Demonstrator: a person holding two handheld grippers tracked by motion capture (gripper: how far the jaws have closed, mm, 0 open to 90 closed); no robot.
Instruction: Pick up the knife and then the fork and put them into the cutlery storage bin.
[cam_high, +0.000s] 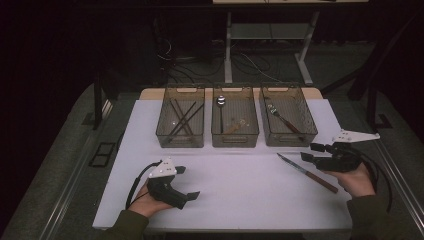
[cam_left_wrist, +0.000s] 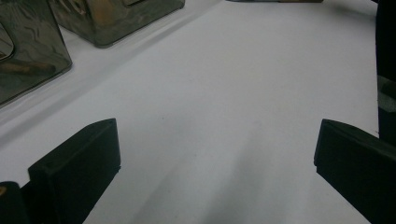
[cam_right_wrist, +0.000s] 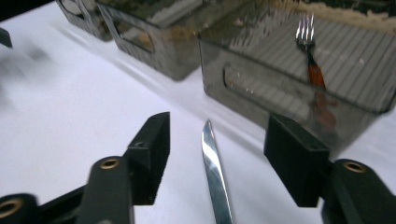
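Note:
A knife (cam_high: 307, 173) with a steel blade and a brown wooden handle lies on the white table (cam_high: 240, 185) at the right, its tip pointing left and back. My right gripper (cam_high: 309, 151) hovers over its blade, open. In the right gripper view the blade (cam_right_wrist: 215, 172) runs between the two spread jaws of my right gripper (cam_right_wrist: 217, 135), and neither jaw touches it. My left gripper (cam_high: 189, 182) rests low at the front left, open, with nothing between its fingers. In the left gripper view the left gripper (cam_left_wrist: 217, 144) has bare table between its jaws.
Three smoky translucent bins stand in a row at the back. The left bin (cam_high: 180, 131) holds dark chopsticks (cam_high: 184, 118), the middle bin (cam_high: 235, 136) a spoon (cam_high: 220, 105), the right bin (cam_high: 295, 137) a fork (cam_high: 282, 118), also seen as a fork (cam_right_wrist: 309, 49) behind the bin wall.

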